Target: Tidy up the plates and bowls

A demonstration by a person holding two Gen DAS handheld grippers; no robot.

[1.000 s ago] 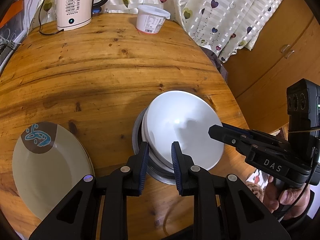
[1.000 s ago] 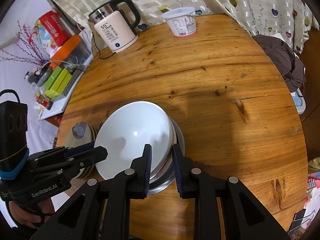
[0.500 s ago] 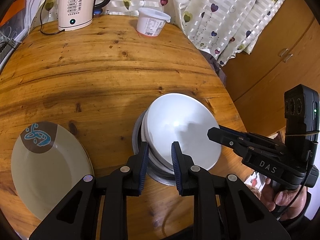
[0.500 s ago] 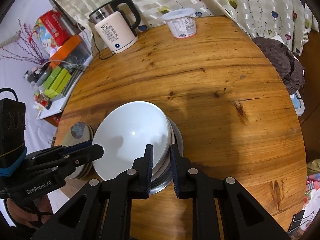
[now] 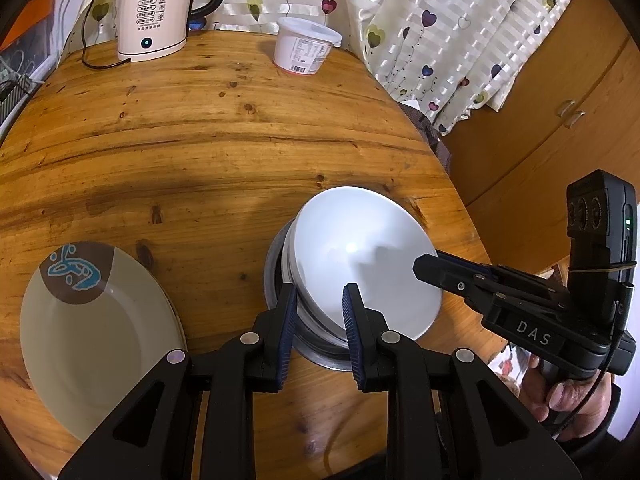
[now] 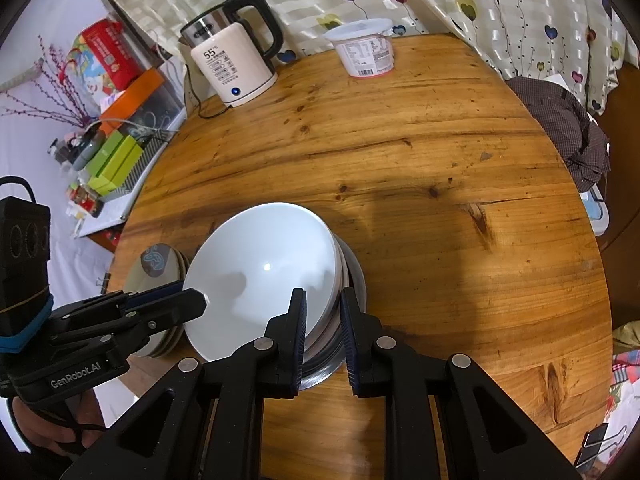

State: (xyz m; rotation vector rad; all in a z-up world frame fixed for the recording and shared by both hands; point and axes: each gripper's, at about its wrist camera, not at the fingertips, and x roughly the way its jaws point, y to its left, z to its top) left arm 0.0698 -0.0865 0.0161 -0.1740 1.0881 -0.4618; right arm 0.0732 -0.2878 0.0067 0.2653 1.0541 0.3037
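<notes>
Straddling opposite rims of the white bowl (image 5: 360, 256), the left gripper (image 5: 318, 332) and right gripper (image 6: 324, 332) are each clamped on it, stacked tilted in a metal bowl (image 5: 276, 276) on the table (image 5: 200, 140). Only the left view shows the beige plate (image 5: 96, 340) whole; only the right shows a cluttered shelf (image 6: 108, 128).

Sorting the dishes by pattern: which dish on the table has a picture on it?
The beige plate at the table's left edge: it has a brown patch with a blue drawing on its rim. The white bowl, held by both grippers, is plain.
</notes>
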